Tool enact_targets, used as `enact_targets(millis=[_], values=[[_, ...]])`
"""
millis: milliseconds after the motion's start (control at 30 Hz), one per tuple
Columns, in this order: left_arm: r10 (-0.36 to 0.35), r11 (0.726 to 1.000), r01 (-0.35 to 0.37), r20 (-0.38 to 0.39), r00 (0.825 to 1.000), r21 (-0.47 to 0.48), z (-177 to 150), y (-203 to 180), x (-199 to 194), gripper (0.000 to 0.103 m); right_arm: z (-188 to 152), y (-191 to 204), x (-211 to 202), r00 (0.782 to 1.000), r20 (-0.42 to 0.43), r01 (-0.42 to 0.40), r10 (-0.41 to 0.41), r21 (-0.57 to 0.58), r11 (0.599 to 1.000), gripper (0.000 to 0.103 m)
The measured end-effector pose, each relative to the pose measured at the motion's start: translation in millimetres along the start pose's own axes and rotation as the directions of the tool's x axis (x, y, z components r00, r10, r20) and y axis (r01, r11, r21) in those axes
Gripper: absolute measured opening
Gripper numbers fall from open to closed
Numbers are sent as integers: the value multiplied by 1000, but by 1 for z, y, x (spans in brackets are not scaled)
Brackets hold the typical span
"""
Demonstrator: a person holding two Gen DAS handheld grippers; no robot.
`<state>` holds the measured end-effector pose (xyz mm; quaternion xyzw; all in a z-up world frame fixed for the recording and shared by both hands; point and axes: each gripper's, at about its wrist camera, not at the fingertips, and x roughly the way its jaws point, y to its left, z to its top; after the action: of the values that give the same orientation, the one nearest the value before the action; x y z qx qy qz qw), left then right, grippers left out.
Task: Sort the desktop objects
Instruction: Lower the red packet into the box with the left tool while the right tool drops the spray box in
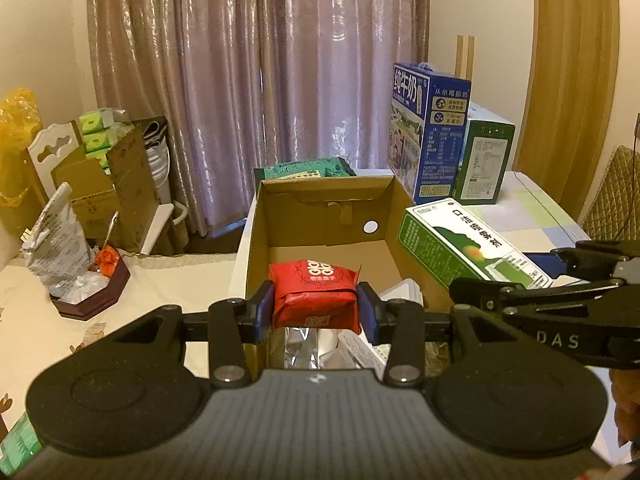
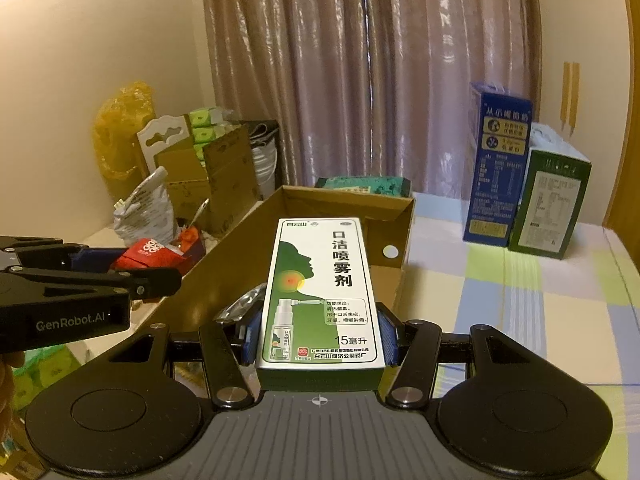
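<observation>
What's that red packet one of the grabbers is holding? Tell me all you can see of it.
The red packet is a small, glossy, pillow-shaped wrapper with white printed characters and crimped ends, slightly puffed. The left gripper clamps it between its blue pads, one on each side, holding it roughly level in the air above the open cardboard box. Nothing else touches it. From the right wrist view it shows again, held left of the box.

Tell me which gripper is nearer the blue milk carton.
Right. The right gripper, holding the green spray box, sits on the blue milk carton's side; the left gripper, holding the red packet, is farther away.
</observation>
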<state>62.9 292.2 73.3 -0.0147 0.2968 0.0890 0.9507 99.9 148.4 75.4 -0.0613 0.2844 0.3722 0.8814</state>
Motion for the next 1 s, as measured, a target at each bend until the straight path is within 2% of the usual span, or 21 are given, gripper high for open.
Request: enact_targets(millis=[400, 900, 967, 1000], values=[[-20, 999, 22, -60, 998, 36, 12, 5, 45, 38, 12, -12, 37, 1000, -16, -1, 2, 42, 999, 53], [-58, 997, 62, -80, 995, 50, 31, 10, 96, 38, 29, -33, 76, 999, -29, 20, -18, 76, 997, 53], [-60, 996, 64, -75, 995, 55, 35, 10, 104, 39, 32, -35, 82, 999, -28, 21, -18, 84, 996, 53], [-64, 996, 68, -72, 995, 56, 37, 10, 107, 43, 34, -36, 84, 999, -28, 22, -20, 86, 996, 53]])
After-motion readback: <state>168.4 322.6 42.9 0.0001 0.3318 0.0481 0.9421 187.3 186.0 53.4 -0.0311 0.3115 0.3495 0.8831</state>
